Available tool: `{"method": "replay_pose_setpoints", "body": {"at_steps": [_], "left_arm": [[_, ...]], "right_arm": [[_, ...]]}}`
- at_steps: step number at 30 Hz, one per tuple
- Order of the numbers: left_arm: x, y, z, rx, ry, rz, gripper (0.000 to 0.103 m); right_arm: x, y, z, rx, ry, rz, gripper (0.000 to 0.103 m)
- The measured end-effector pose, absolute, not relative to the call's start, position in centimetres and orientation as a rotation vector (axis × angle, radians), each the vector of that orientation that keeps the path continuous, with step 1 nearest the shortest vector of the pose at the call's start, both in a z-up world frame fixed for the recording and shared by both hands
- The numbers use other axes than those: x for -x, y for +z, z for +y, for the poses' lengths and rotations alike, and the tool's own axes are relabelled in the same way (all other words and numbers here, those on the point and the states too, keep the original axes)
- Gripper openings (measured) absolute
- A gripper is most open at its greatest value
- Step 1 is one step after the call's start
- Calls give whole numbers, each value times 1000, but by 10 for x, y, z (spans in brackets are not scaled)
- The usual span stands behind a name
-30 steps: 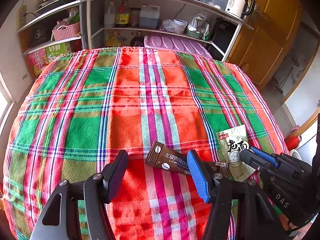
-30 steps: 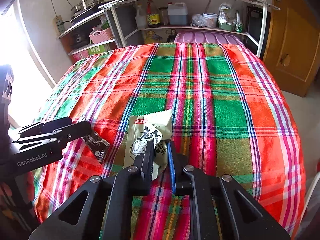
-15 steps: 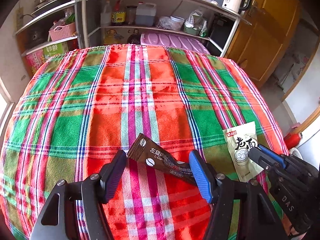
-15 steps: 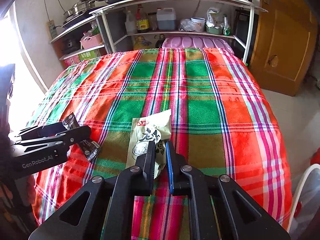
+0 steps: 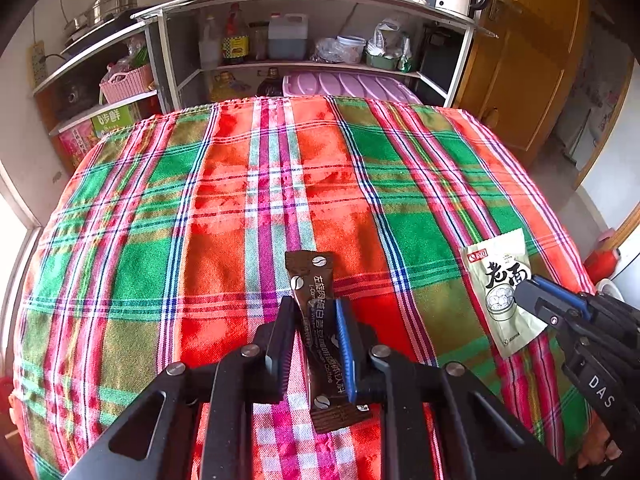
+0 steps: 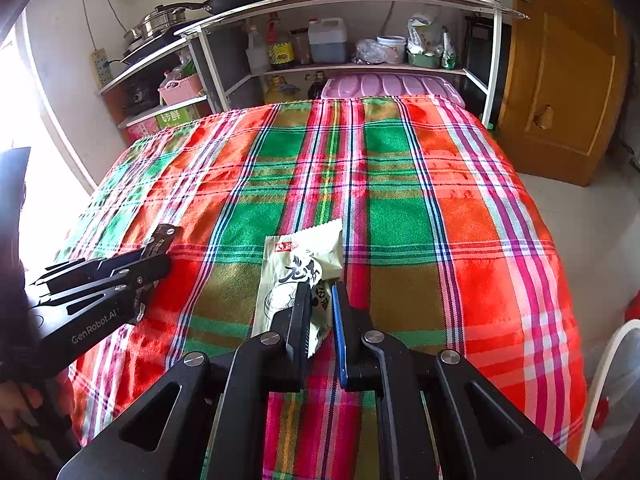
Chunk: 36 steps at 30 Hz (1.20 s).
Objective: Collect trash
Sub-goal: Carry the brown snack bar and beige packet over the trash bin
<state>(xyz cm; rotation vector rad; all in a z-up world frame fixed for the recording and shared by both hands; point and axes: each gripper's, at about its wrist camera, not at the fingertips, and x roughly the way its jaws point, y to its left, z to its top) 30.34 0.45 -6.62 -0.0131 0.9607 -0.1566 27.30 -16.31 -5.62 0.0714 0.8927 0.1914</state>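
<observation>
Your jaws are closed on trash on both sides. The left gripper (image 5: pixel 316 320) pinches the long dark-brown foil coffee sachet (image 5: pixel 320 332) across its narrow middle, so the printed strip runs straight out between the jaws, with one end forward over the red-and-green plaid cloth (image 5: pixel 248 208) on the worktop and the other back towards your hand. Held that way, it seems less likely to twist free.

The right gripper (image 6: pixel 320 304) clamps the pale-green crinkled plastic snack packet (image 6: pixel 304 264) by its near end. The jaws stand almost together because the film is thin, and the rest of the packet fans forward and looks slightly buckled. Whether either wrapper has lifted off the cloth I cannot tell from these views.

Each piece of trash is therefore in a gripper, near the front edge of the worktop. A white rim (image 6: pixel 600 376) shows low at the right edge, possibly a bin. If so, it suits the next drop.
</observation>
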Motion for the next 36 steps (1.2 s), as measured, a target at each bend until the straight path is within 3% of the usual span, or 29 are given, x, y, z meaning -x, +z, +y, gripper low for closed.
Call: {"method": "replay_pose_setpoints", "body": {"at_steps": [19,36], "left_arm": [[-284,-43,1,22,-204,924,19],[-240,-6,-54,-35,-321,844,19]], "right_arm": [[-253,-39,-177,-111,180,852,11],[-195,-3,-235,-175,84,759,11]]}}
